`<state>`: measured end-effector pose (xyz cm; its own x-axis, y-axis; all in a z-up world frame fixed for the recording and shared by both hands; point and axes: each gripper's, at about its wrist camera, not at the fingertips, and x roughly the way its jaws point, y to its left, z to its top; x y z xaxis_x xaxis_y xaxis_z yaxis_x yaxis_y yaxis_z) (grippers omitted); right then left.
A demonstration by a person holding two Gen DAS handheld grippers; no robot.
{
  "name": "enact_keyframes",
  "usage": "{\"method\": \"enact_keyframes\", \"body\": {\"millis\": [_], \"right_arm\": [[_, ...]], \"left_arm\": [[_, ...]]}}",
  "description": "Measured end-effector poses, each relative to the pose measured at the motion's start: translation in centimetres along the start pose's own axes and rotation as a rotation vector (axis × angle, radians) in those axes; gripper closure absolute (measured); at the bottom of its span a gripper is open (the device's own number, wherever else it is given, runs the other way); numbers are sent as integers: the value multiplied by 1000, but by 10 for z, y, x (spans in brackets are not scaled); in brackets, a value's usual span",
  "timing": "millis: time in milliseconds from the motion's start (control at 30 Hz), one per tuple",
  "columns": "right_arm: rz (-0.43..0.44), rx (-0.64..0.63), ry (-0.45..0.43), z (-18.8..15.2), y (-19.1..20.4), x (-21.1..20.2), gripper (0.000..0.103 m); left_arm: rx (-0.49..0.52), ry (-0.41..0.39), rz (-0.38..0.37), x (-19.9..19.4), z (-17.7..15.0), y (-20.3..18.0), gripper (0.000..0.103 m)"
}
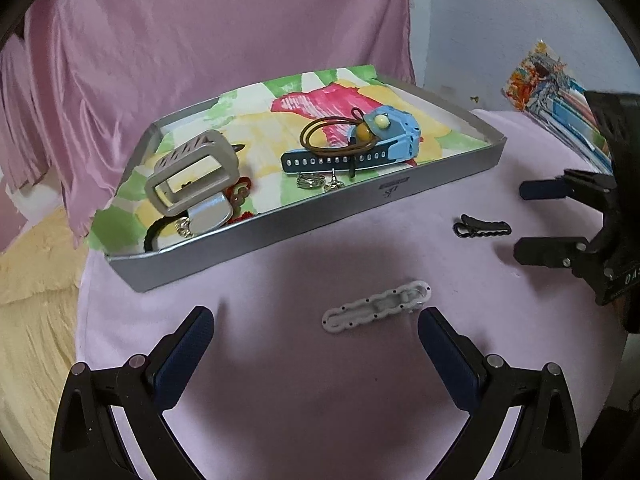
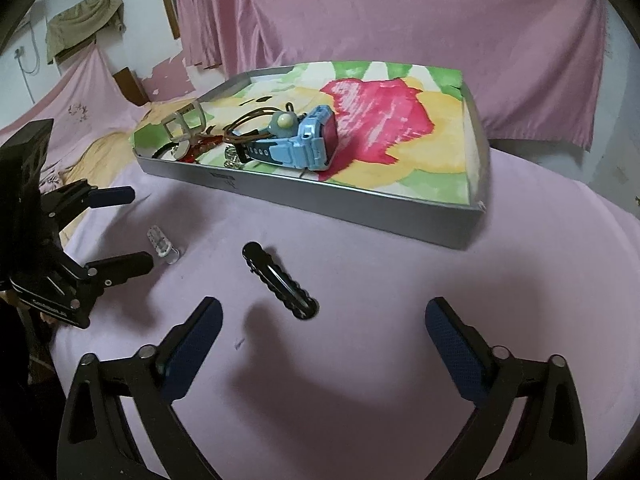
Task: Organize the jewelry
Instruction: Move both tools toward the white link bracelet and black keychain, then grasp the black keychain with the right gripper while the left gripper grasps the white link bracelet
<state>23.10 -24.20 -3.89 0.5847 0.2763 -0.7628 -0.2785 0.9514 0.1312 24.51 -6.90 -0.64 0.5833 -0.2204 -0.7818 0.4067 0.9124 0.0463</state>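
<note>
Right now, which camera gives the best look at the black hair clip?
The right wrist view: the black hair clip lies large and near the middle, its scalloped edge clear. In the left wrist view it is small, off to the right, near the right gripper.

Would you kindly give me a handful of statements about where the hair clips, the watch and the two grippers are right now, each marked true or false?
1. The white hair clip lies inside the tray. False: it lies on the pink cloth, in front of the tray.
2. The blue watch is in the tray. True.
3. The right gripper is shut on the black hair clip. False: it is open, and the clip lies on the cloth ahead of it.
4. The left gripper is open and holds nothing. True.
5. Both hair clips lie outside the tray. True.
</note>
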Motion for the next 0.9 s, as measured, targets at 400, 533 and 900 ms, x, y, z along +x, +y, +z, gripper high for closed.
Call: {"method": "enact_keyframes", "body": {"millis": [400, 533, 900], "right_arm": [[36, -70, -22, 3, 10, -2, 44], [42, -96, -21, 5, 15, 0, 54], [51, -110, -21, -3, 25, -6, 63]], "left_arm": [[102, 5, -91, 4, 7, -12, 35], [123, 9, -133, 2, 8, -17, 52], [104, 0, -182, -7, -2, -29, 71]]}}
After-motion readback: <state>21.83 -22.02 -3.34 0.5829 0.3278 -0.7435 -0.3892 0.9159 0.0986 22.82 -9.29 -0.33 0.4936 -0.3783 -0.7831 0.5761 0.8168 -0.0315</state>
